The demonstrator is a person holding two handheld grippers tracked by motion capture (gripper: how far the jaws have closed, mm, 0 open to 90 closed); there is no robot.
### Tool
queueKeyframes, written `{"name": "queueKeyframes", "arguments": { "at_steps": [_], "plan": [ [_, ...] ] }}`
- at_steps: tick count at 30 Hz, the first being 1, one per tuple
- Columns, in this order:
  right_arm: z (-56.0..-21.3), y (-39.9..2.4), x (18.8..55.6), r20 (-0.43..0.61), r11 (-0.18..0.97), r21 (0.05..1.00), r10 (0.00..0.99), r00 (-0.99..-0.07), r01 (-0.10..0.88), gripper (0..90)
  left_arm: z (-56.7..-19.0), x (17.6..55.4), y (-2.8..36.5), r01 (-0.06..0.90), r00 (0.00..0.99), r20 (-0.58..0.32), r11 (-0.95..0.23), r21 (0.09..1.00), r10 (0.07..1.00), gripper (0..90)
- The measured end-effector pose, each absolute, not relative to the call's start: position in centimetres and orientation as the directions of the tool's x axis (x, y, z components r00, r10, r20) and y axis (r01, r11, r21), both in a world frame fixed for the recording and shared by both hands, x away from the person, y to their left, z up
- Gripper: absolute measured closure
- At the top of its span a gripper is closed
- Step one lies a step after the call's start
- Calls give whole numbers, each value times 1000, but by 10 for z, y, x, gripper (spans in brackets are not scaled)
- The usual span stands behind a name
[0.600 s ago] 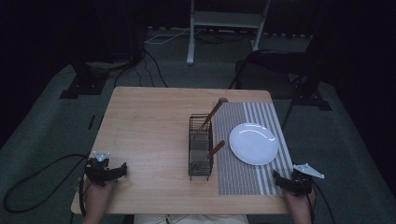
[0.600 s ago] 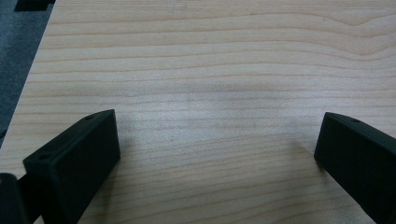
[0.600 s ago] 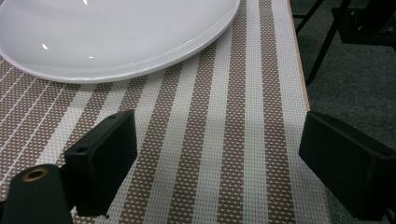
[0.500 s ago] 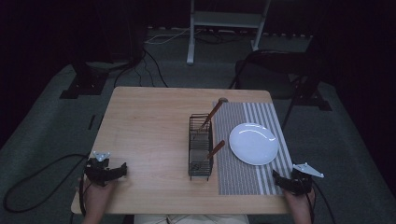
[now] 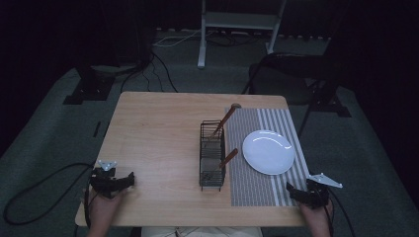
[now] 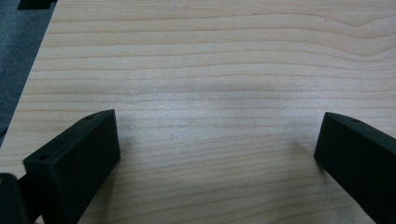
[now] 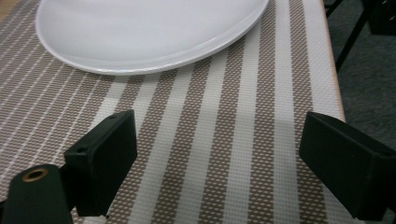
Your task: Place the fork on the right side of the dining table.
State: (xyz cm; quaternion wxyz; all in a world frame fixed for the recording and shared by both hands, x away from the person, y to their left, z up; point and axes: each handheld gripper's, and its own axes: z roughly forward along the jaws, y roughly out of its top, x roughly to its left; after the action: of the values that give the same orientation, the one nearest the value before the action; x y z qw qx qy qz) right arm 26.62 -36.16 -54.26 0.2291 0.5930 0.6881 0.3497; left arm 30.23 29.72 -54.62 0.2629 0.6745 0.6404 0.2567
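Two grippers sit at the bottom of the high view: your left gripper [image 5: 129, 178] at lower left over bare table [image 5: 158, 128], your right gripper [image 5: 291, 190] at lower right over one striped placemat [image 5: 257, 182], both with jaws wide apart, holding nothing. Farther up, centre frame, one white plate [image 5: 268, 151] lies beside one wire caddy [image 5: 212, 155] with two wooden-handled utensils [image 5: 228, 158].

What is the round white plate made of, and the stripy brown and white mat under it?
The round white plate looks like glazed ceramic, though hard plastic is possible: smooth, with soft shine along its rim. The stripy brown and white mat looks like woven vinyl or fabric: a fine mesh weave shows up close.
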Motion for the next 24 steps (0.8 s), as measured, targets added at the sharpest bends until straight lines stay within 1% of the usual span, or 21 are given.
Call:
{"name": "queueKeyframes", "arguments": {
  "at_steps": [4, 7, 13, 21, 22, 24],
  "plan": [
    [-541, -359, 266, 126, 39, 752, 971, -202, 658, 111, -546, 302, 297, 729, 48, 10, -42, 683, 999, 0],
    [-537, -353, 264, 123, 53, 757, 968, -221, 651, 111, -546, 302, 297, 729, 48, 10, -42, 683, 999, 0],
    [-519, -338, 258, 147, 46, 788, 954, -260, 614, 117, -546, 302, 297, 729, 48, 10, -42, 683, 999, 0],
    [-486, -304, 254, 144, 56, 849, 932, -332, 525, 123, -546, 302, 297, 729, 48, 10, -42, 683, 999, 1],
    [-486, -304, 254, 144, 56, 849, 932, -332, 525, 123, -546, 302, 297, 729, 48, 10, -42, 683, 999, 0],
    [-473, -289, 254, 149, 53, 871, 919, -365, 488, 134, -546, 302, 297, 729, 48, 10, -42, 683, 999, 1]
  ]
}}
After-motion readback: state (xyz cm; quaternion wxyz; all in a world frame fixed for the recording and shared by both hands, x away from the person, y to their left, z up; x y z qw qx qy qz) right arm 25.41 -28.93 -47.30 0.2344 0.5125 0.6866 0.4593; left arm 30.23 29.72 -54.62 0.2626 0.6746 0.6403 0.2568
